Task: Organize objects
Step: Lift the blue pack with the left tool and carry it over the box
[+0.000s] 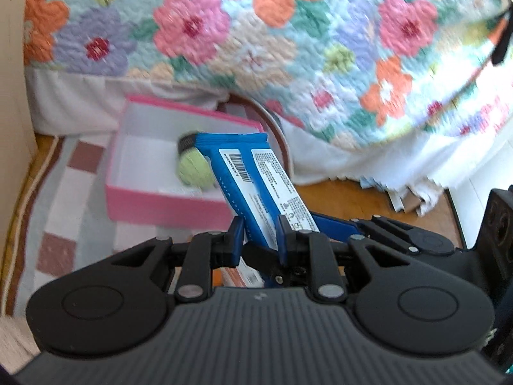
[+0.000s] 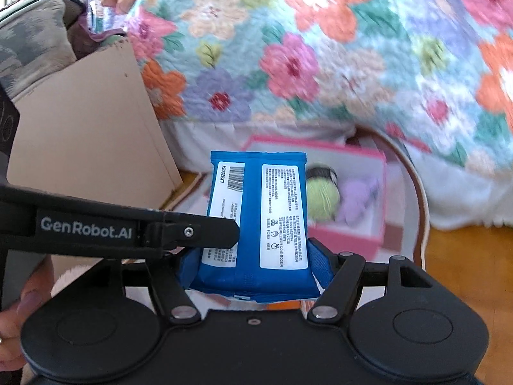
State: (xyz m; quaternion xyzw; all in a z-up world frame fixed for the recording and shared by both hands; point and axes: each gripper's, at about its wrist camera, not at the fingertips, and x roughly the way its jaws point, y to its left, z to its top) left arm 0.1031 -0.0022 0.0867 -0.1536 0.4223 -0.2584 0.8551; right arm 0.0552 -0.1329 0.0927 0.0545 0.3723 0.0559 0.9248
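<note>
A: What lies behind?
B: A floral quilted bedspread, with a pink cardboard box on a checked rug.
A: And the grippers?
B: Both tilt downward; the left gripper and right gripper each clamp the blue plastic packet above the box.

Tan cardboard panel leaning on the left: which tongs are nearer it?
Left. The left tongs reach in across the tan cardboard panel, pinching an edge of the blue plastic packet; the right tongs grip that packet farther from the panel.
</note>
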